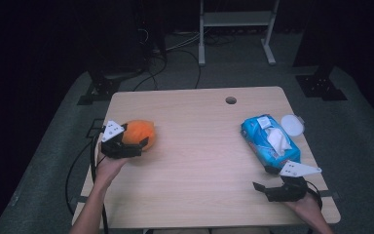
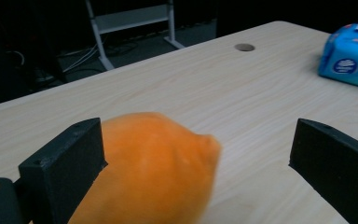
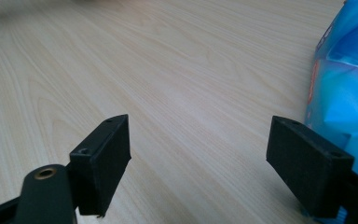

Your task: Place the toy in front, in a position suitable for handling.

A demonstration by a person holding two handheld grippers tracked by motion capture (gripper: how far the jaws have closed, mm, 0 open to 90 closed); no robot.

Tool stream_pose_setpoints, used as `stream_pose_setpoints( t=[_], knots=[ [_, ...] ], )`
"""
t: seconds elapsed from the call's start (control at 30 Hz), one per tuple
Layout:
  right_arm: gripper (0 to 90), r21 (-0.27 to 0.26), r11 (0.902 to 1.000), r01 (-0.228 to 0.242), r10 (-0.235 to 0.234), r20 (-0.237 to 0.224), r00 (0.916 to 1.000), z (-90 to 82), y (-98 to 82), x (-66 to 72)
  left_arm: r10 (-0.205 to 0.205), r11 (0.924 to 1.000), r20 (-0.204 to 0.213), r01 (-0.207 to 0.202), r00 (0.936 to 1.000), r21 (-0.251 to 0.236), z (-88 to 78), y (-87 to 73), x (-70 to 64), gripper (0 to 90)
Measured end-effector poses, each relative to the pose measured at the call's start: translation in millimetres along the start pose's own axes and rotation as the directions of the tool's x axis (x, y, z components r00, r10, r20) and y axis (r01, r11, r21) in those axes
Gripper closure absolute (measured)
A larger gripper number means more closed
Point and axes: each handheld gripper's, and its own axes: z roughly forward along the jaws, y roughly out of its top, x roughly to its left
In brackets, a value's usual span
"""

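Pale wood-grain makes up the surface [image 1: 199, 146], with a small round hole [image 1: 231, 100] near its far edge. On its right side lies a blue wipes pack [image 1: 270, 141] with a white sheet pulled up from the top, and a round white lid [image 1: 292, 124] rests just beside the pack's far end. Near the left edge sits an orange soft object [image 1: 139, 133]. The left hand-held gripper [image 1: 135, 145] stands spread wide around that orange object: in the left gripper view the object [image 2: 149, 172] lies against one jaw, with a clear gap to the other, so nothing is clamped. The right hand-held gripper [image 1: 268, 179] rests released near the front right corner, with bare wood between its jaws and the pack [image 3: 349, 88] just beside one jaw. Whether they touch is hard to tell. Blur softens the orange object's edges, and the frame cuts off its lower part.
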Motion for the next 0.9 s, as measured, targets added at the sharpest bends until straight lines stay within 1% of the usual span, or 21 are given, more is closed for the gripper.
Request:
stream_pose_setpoints(
  t=[0.03, 0.07, 0.1, 0.13, 0.2, 0.27, 0.3, 0.33, 0.4, 0.47, 0.5, 0.53, 0.63, 0.67, 0.73, 0.77, 0.8, 0.9],
  knots=[
    [20.4, 0.001, 1.0000, 0.001, -0.001, 0.001, 1.0000, 0.0, -0.1, -0.1, -0.004, 1.0000, -0.006, 0.004, 1.0000, 0.002, 2.0, -0.1, 3.7, 2.8],
    [20.4, 0.001, 1.0000, 0.001, -0.001, 0.001, 1.0000, 0.0, -0.1, -0.1, -0.004, 1.0000, -0.006, 0.004, 1.0000, 0.002, 2.0, -0.1, 3.7, 3.1],
    [20.4, 0.002, 1.0000, 0.001, -0.001, 0.002, 1.0000, 0.0, -0.3, 0.0, -0.020, 0.9998, -0.025, 0.020, 0.9995, 0.006, 7.4, -2.0, 11.2, 3.8],
    [20.4, 0.001, 1.0000, 0.001, -0.001, 0.001, 1.0000, 0.0, -0.3, 0.0, -0.037, 0.9993, -0.032, 0.038, 0.9988, 0.004, 10.1, -3.7, 14.6, 3.9],
    [20.4, -0.002, 1.0000, -0.001, 0.001, 0.000, 1.0000, -0.3, -0.1, 0.2, -0.048, 0.9986, -0.059, 0.049, 0.9971, 0.019, 15.1, -7.5, 21.0, 3.9],
    [20.4, -0.005, 1.0000, 0.001, -0.001, -0.001, 1.0000, -1.1, -0.1, 0.3, -0.078, 0.9962, -0.066, 0.081, 0.9947, 0.033, 18.8, -11.4, 27.3, 3.8],
    [20.4, -0.005, 1.0000, 0.001, -0.001, -0.001, 1.0000, -1.1, -0.1, 0.3, -0.078, 0.9962, -0.066, 0.081, 0.9947, 0.033, 18.8, -11.4, 27.3, 3.7],
    [20.4, -0.005, 1.0000, 0.001, -0.001, -0.002, 1.0000, -1.4, -0.2, 0.3, -0.092, 0.9946, -0.071, 0.095, 0.9932, 0.041, 20.7, -13.5, 30.0, 3.7],
    [20.5, -0.001, 1.0000, 0.000, 0.000, -0.007, 1.0000, -1.4, -0.6, 0.2, -0.099, 0.9930, -0.075, 0.103, 0.9923, 0.057, 24.8, -16.6, 33.2, 3.2],
    [20.6, -0.001, 1.0000, 0.001, -0.001, -0.009, 1.0000, -1.1, -0.7, 0.2, -0.098, 0.9926, -0.078, 0.103, 0.9922, 0.064, 26.2, -17.4, 33.9, 3.2],
    [20.7, 0.004, 1.0000, 0.004, -0.004, -0.014, 0.9999, -0.2, -0.8, 0.2, -0.103, 0.9915, -0.079, 0.109, 0.9916, 0.072, 28.7, -18.6, 34.3, 3.1],
    [20.7, 0.005, 1.0000, 0.005, -0.005, -0.014, 0.9999, 0.1, -0.8, 0.4, -0.096, 0.9908, -0.089, 0.104, 0.9913, 0.086, 31.9, -20.0, 34.4, 3.1],
    [20.7, 0.009, 0.9999, 0.008, -0.008, -0.016, 0.9998, 0.6, -0.7, 1.1, -0.102, 0.9901, -0.096, 0.110, 0.9901, 0.087, 34.5, -21.4, 35.3, 2.9],
    [21.0, 0.008, 0.9999, 0.010, -0.010, -0.017, 0.9998, 0.5, -0.6, 1.7, -0.100, 0.9897, -0.106, 0.110, 0.9893, 0.092, 36.0, -21.8, 35.0, 2.9],
    [21.0, 0.005, 0.9999, 0.011, -0.011, -0.017, 0.9998, 0.3, -0.6, 1.9, -0.095, 0.9884, -0.108, 0.107, 0.9895, 0.108, 37.4, -22.4, 33.8, 2.9],
    [21.0, 0.005, 0.9999, 0.011, -0.011, -0.017, 0.9998, 0.3, -0.6, 1.9, -0.095, 0.9884, -0.108, 0.107, 0.9895, 0.108, 37.4, -22.4, 33.8, 2.9],
    [21.0, 0.006, 0.9999, 0.011, -0.011, -0.017, 0.9998, 0.1, -0.6, 1.9, -0.082, 0.9865, -0.110, 0.097, 0.9905, 0.132, 38.8, -22.9, 32.3, 2.9],
    [21.0, 0.005, 0.9999, 0.014, -0.014, -0.019, 0.9997, 0.1, -0.5, 2.6, -0.081, 0.9844, -0.113, 0.097, 0.9903, 0.147, 40.0, -22.9, 30.5, 2.9]
  ],
)
